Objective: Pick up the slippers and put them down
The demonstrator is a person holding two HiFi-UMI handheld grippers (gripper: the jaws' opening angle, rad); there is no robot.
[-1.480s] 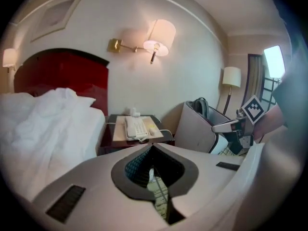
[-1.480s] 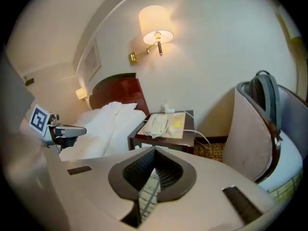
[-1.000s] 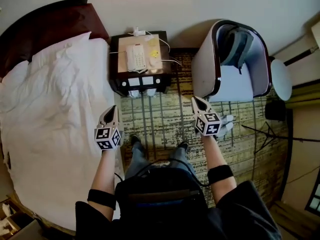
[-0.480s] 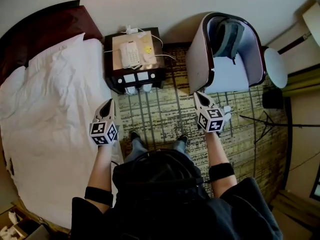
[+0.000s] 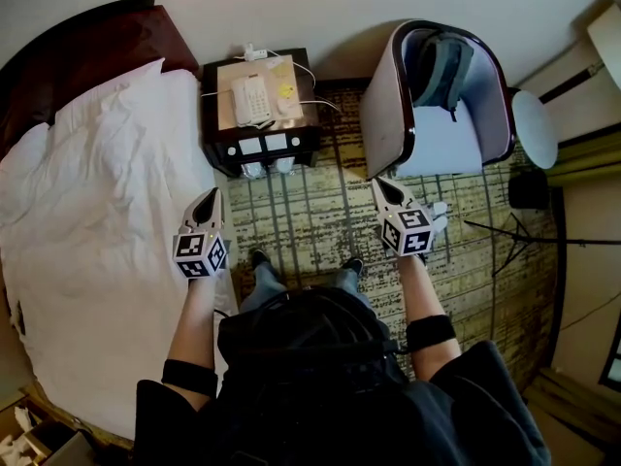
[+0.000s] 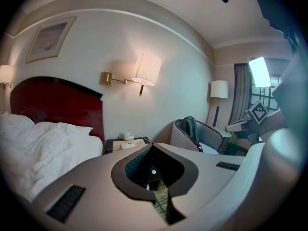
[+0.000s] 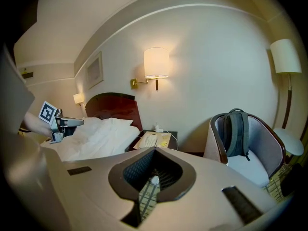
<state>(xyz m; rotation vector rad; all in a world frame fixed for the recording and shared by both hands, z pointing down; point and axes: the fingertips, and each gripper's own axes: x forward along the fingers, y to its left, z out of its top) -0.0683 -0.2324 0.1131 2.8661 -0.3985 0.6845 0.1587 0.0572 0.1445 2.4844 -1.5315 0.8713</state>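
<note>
Slippers — what look like a pale pair, too small to make out well — are seen side by side at the low front of the bedside surface, at the carpet's edge and well ahead of both tongs. A white-sheeted bed with a dark red headboard fills the left of the head view. A patterned carpet is spread between it and a curved pale armchair at the right, and the dark bedside surface is set against the wall between bed and chair. A grey-green backpack is propped upright on the chair seat. The left tongs are held over the bed's edge, the right tongs just before the armchair's foot — both are pressed together with nothing pinched. A white telephone is laid on top of the bedside surface
</note>
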